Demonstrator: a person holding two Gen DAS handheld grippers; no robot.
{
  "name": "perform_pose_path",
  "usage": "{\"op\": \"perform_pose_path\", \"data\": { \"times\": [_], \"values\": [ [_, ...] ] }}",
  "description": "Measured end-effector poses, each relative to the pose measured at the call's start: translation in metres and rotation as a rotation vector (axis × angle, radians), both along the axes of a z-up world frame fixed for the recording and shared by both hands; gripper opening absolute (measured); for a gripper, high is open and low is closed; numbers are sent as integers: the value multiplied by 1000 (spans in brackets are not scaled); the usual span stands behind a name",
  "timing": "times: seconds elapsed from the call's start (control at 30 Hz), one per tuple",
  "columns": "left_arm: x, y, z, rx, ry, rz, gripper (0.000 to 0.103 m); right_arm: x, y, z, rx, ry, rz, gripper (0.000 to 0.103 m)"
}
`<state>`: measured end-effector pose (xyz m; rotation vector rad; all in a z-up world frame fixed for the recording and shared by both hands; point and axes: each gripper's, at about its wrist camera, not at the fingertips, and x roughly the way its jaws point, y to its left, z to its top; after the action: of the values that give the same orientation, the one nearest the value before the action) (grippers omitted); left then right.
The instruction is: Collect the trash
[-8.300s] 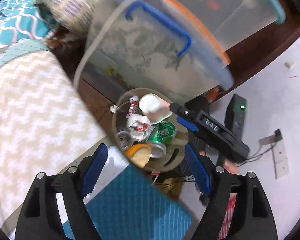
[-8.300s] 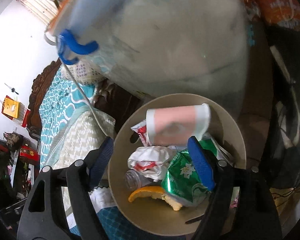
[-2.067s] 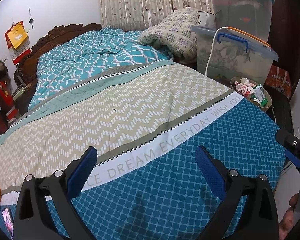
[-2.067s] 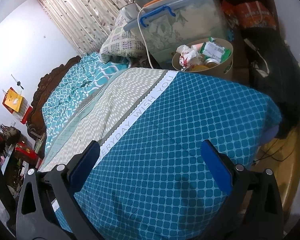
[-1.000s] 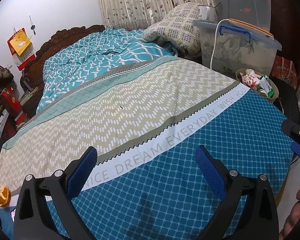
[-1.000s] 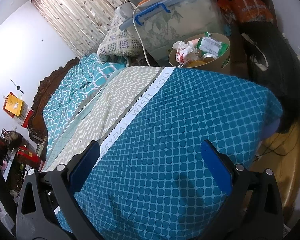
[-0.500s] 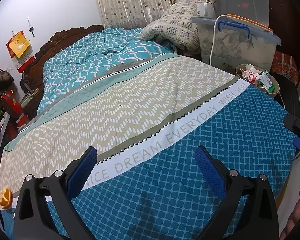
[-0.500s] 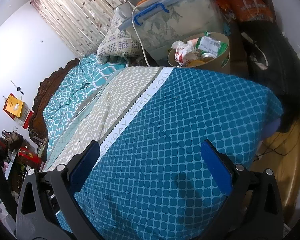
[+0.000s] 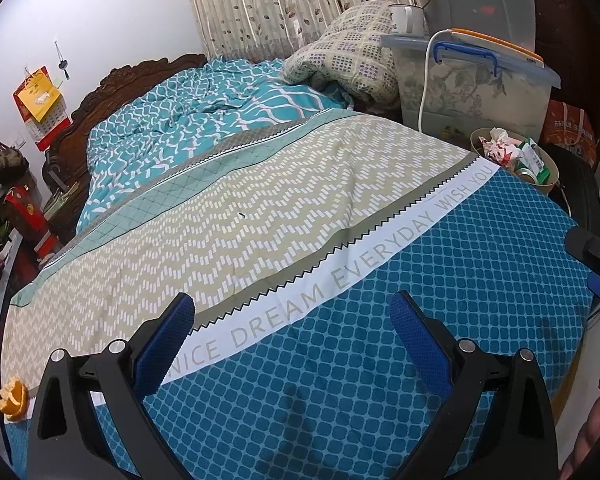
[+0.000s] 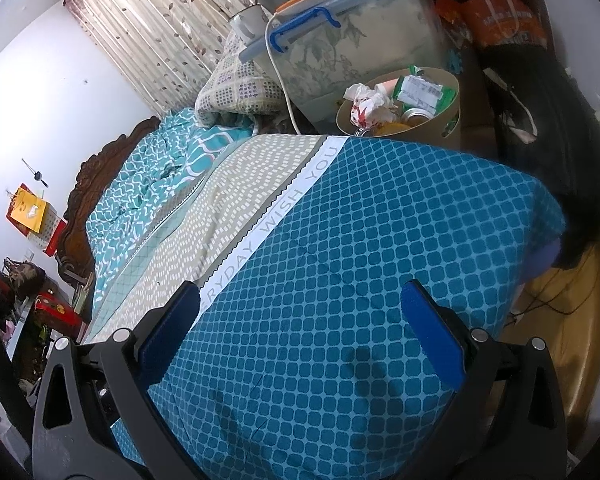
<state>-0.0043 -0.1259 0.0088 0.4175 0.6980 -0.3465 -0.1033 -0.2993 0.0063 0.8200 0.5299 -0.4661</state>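
At the far left edge of the patterned bedspread [image 9: 260,216] we see a scrap of orange peel [image 9: 11,396], well apart from our left gripper [image 9: 290,344] and further still from our right gripper [image 10: 300,332]; both hang above the blue end of the cover, fingers spread wide and holding nothing. We judge the peel could slip off the edge if nudged, or crumple in a poor pinch. Our round tan bin of trash [image 9: 548,182] stands beside the bed's opposite side, a long carry across.
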Motion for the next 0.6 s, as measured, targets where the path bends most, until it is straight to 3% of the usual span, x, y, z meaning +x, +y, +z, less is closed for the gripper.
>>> {"op": "perform_pose_path", "data": {
  "times": [0.6],
  "values": [
    [3, 5, 2, 1, 5, 1, 94, 1, -1, -3, 11, 2, 3, 99]
  ]
}}
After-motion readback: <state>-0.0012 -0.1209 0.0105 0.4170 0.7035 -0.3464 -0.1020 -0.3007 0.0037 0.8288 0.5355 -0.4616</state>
